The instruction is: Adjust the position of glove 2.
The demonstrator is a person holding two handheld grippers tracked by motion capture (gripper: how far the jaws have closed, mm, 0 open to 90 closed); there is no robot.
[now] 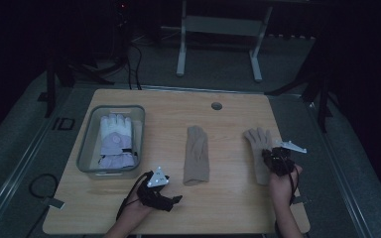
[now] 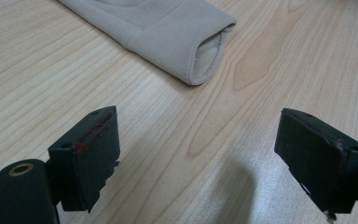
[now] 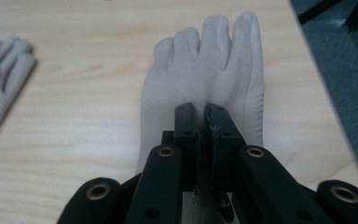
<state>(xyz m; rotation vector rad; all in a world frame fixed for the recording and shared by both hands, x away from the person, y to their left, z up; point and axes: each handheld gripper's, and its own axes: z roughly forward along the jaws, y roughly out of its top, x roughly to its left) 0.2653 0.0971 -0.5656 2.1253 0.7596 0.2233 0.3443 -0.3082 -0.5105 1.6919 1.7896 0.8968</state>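
Two beige gloves lie on the wooden table [image 1: 228,208]. The middle glove [image 1: 197,153] lies flat with its cuff [image 2: 168,32] toward me. My left gripper [image 1: 171,196] rests low near that cuff, jaws wide open [image 2: 198,135] over bare wood with nothing between them. The right glove [image 1: 257,139] lies palm down, fingers pointing away [image 3: 214,60]. My right gripper [image 1: 272,154] sits over its back with the jaws shut [image 3: 204,107], pinching a thin fold of the fabric. The glove's cuff is hidden under the gripper.
A clear plastic bin [image 1: 87,148] at the table's left holds a white and lavender glove [image 1: 115,136]. A small round hole [image 1: 217,106] sits near the far edge. The table's right edge runs close to the right glove. A metal frame [image 1: 218,29] stands beyond the table.
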